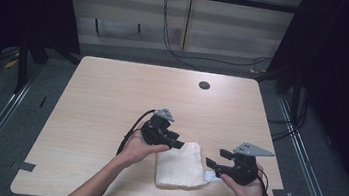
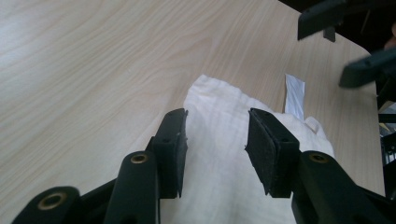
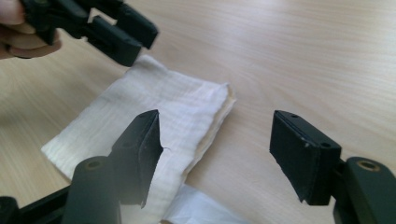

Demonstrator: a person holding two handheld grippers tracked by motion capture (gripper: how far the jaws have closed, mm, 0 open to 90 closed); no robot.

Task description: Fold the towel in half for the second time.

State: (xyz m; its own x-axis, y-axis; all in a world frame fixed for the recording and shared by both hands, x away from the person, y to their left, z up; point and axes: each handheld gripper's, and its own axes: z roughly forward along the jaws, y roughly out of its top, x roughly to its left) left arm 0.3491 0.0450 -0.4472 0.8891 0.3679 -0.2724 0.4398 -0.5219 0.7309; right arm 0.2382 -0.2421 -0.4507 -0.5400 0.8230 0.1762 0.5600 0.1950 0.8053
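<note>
High view: a folded white cloth (image 1: 180,164) lies near the table's (image 1: 106,100) front edge between the left gripper (image 1: 177,141) and right gripper (image 1: 215,164), both with jaws spread and empty. Judged from this, lifting straight clear should keep the fold neat

a light wood desk (image 1: 111,100) with a round dark hole (image 1: 204,85) near its far edge carries a folded white cloth (image 1: 180,165) near its near edge, right of centre.

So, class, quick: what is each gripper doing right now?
Left gripper: open, holding nothing, above the cloth.
Right gripper: open, holding nothing, beside the cloth's edge.
</note>
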